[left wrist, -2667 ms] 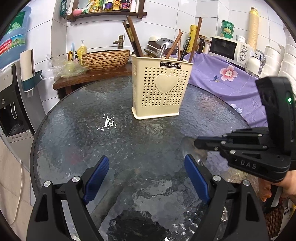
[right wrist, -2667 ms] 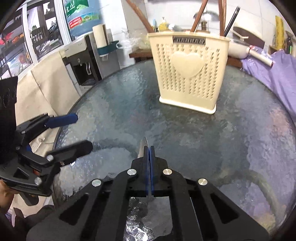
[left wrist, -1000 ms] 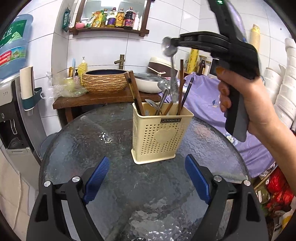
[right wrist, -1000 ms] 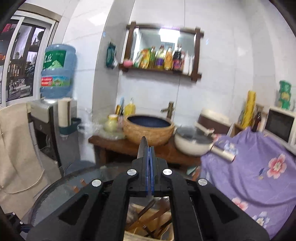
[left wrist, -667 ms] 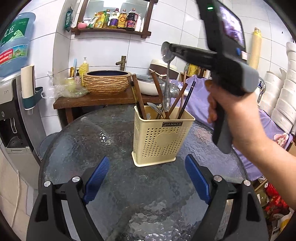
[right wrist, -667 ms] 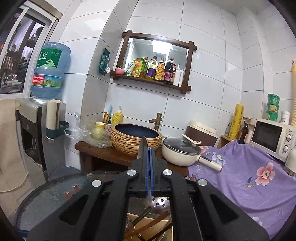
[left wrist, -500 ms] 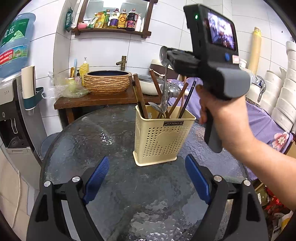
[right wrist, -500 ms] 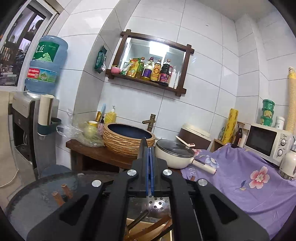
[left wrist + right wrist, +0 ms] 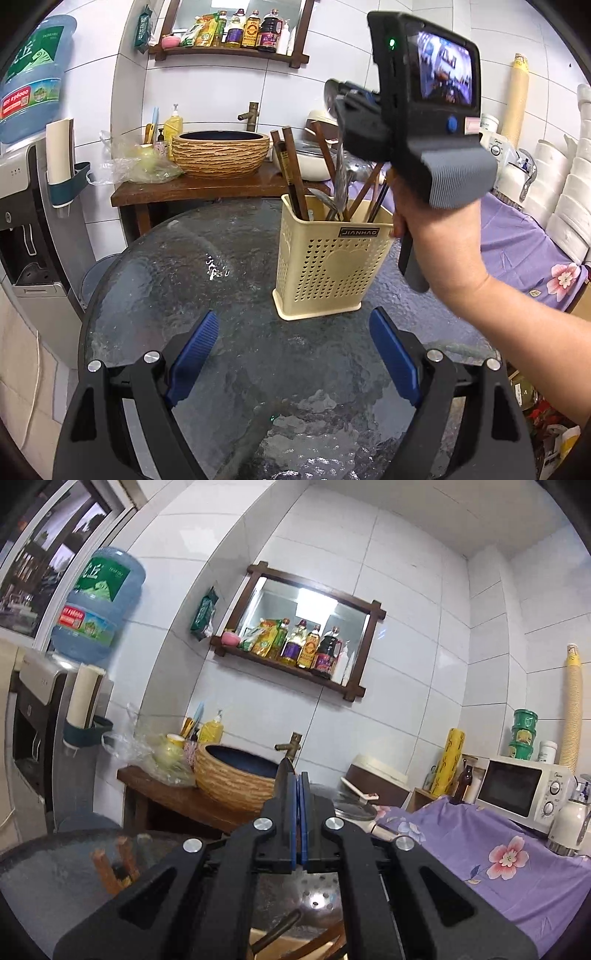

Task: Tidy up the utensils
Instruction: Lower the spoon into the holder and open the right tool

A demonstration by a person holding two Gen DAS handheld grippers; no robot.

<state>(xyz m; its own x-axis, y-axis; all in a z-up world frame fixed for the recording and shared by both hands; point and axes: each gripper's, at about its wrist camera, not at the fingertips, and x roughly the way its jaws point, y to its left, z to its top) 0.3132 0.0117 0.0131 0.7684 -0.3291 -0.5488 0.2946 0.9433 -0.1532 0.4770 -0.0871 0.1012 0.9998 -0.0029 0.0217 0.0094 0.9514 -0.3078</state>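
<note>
A cream perforated utensil holder (image 9: 334,258) stands on the round glass table (image 9: 184,295), with chopsticks, spoons and a slotted ladle inside. My right gripper (image 9: 334,98) hangs just above the holder, shut on a metal spoon (image 9: 341,173) whose handle points down into it. In the right wrist view the right gripper (image 9: 295,775) is shut, with the spoon's edge (image 9: 283,775) showing between the blue pads, and the slotted ladle (image 9: 314,897) below. My left gripper (image 9: 291,347) is open and empty, low over the table in front of the holder.
A wooden side table (image 9: 192,190) with a woven basin (image 9: 221,153) stands behind the glass table. A water dispenser (image 9: 26,184) is at the left. A purple flowered cloth (image 9: 524,240) covers the counter at the right, with a microwave (image 9: 521,786).
My right gripper picked the spoon up off the table, raised it over the holder, and has since lowered it so the handle enters the holder. The left gripper pulled back slightly.
</note>
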